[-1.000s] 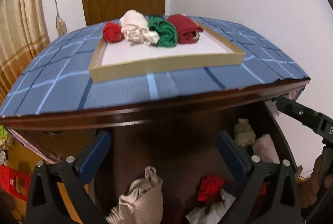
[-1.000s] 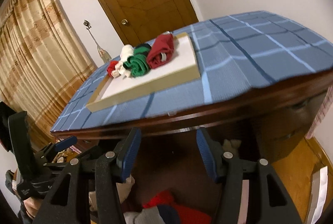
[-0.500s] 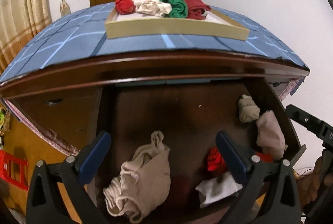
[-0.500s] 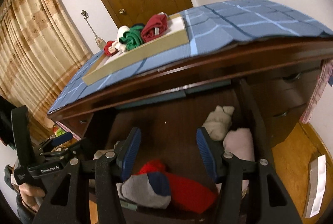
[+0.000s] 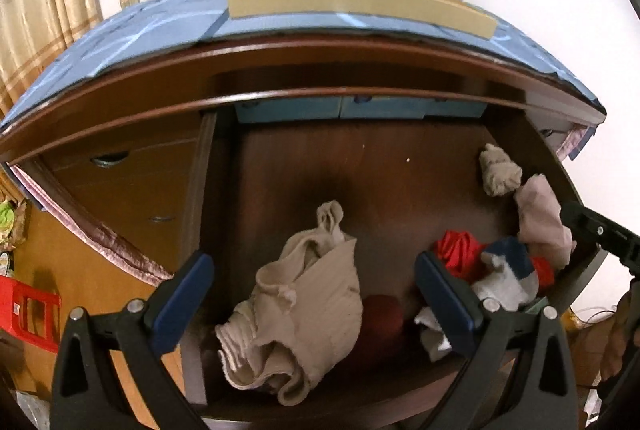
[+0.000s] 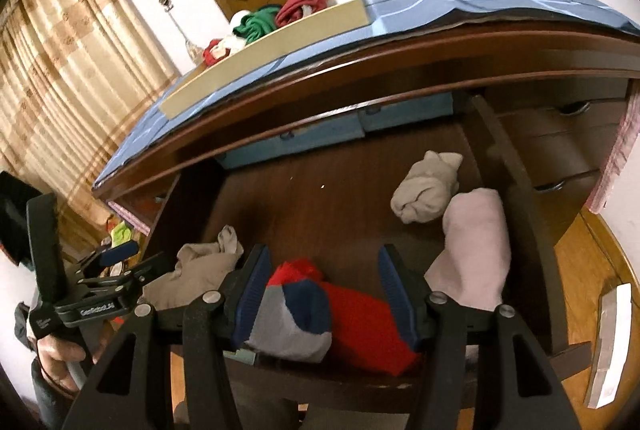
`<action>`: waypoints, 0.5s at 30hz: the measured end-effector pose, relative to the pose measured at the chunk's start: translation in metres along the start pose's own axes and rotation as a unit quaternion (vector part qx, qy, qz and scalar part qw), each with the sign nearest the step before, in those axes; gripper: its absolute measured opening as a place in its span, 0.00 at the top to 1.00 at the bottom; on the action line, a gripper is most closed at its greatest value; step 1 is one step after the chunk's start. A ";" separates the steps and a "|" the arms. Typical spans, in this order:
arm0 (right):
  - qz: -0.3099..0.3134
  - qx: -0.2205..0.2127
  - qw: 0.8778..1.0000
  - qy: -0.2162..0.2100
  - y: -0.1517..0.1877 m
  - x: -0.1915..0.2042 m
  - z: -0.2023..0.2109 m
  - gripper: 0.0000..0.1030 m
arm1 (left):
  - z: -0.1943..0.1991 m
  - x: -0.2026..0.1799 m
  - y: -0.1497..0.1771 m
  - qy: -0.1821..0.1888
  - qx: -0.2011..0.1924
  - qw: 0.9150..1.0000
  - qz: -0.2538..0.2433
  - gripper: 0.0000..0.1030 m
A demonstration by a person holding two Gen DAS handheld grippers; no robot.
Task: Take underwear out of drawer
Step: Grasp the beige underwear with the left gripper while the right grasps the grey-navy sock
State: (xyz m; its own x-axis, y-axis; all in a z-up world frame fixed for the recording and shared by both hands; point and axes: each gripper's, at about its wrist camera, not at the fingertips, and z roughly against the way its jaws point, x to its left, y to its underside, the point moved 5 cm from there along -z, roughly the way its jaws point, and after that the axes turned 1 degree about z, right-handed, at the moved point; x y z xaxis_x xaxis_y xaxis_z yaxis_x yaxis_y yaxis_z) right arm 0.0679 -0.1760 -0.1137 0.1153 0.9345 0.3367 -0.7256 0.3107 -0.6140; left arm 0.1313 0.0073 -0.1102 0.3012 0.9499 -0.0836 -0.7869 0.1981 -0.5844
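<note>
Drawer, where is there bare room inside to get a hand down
The back of the drawer floor is bare, bordered by the beige underwear, the grey bundle and the blue strip. The front right is crowded around the red piece and pink roll.

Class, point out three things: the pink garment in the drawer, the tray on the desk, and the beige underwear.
pink garment [image 6: 476, 246], right wrist view, middle of its folded body
tray [image 5: 344, 0], left wrist view, its front wall
beige underwear [image 5: 308, 306], left wrist view, centre of the crumpled cloth
</note>
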 end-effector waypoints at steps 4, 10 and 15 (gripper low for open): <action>0.016 0.019 1.000 -0.010 0.005 0.010 -0.004 0.43 | -0.012 0.003 0.001 0.009 0.032 0.999 -0.001 0.10; 0.031 0.021 0.999 -0.010 0.002 0.017 -0.007 0.43 | -0.028 -0.010 0.009 0.040 0.086 0.995 -0.013 0.29; 0.029 0.027 0.999 -0.013 0.000 0.014 -0.010 0.43 | -0.041 -0.009 0.012 0.010 0.109 0.994 -0.016 0.29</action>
State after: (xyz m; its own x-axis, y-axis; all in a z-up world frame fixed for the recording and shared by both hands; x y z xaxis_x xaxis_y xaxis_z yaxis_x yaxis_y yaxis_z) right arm 0.0757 -0.1613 -0.1163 0.0546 0.9457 0.3204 -0.7656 0.2457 -0.5945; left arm 0.1416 -0.0085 -0.1492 0.3377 0.9373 -0.0857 -0.8741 0.2786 -0.3979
